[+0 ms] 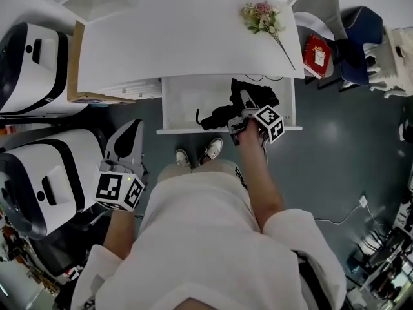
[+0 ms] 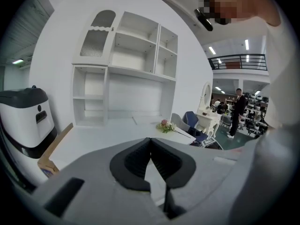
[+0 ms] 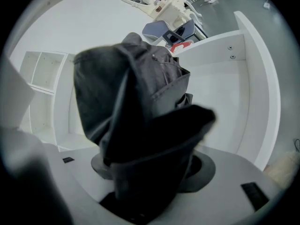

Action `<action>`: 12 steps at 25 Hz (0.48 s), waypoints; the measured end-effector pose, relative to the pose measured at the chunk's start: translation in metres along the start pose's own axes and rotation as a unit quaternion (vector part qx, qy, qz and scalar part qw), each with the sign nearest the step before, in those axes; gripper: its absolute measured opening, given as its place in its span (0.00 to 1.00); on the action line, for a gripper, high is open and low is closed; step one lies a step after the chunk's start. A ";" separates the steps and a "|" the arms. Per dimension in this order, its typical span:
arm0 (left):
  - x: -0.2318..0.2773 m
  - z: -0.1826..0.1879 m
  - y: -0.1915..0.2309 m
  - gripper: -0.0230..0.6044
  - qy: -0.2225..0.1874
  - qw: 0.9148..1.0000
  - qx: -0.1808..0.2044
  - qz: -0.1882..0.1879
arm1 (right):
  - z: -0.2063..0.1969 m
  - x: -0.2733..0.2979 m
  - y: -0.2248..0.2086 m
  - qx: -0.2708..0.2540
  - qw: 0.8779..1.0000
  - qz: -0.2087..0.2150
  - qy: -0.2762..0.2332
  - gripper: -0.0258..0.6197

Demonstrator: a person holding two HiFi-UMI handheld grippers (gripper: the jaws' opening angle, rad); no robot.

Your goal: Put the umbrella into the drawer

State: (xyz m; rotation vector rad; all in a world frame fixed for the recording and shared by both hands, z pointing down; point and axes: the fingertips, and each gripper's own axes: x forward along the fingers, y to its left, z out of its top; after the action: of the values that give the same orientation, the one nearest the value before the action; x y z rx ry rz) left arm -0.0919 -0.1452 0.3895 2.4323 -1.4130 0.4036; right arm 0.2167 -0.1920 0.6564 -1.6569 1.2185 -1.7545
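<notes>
Umbrella (image 1: 216, 116) gripped by right tongs (image 1: 240, 121) at open drawer (image 1: 184, 99).

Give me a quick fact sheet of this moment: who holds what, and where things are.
right gripper: shut on the umbrella
umbrella: black, folded, at the open drawer; whether it rests on the bottom cannot be told
drawer: open, white inside, under the desk top
left gripper: jaws together, empty, at the person's side, away from the desk
desk: white, with a sprig of flowers on top
task state: umbrella not yet let go
</notes>
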 end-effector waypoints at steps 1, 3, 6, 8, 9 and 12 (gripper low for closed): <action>0.000 0.000 0.001 0.06 0.000 1.000 -0.001 0.004 | 0.000 0.003 -0.002 0.003 1.000 -0.003 0.002 0.47; -0.001 -0.001 0.001 0.06 0.000 1.000 -0.004 0.010 | -0.001 0.009 -0.005 0.007 1.000 -0.006 0.005 0.47; -0.003 -0.003 0.001 0.06 0.001 1.000 -0.008 0.016 | 0.000 0.016 -0.007 0.010 1.000 -0.011 0.007 0.47; -0.005 -0.006 0.002 0.06 0.004 1.000 -0.011 0.021 | 0.001 0.021 -0.010 0.010 1.000 -0.017 0.007 0.47; -0.006 -0.007 0.003 0.06 0.006 1.000 -0.012 0.025 | 0.001 0.024 -0.012 0.011 1.000 -0.020 0.008 0.47; -0.007 -0.007 0.007 0.06 0.009 0.999 -0.015 0.035 | 0.001 0.033 -0.016 0.013 0.999 -0.027 0.017 0.47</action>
State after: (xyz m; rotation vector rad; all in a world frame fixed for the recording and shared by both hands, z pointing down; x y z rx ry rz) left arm -0.1018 -0.1401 0.3942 2.3551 -1.4881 0.4174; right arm 0.2155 -0.2100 0.6883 -1.6662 1.1721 -1.8288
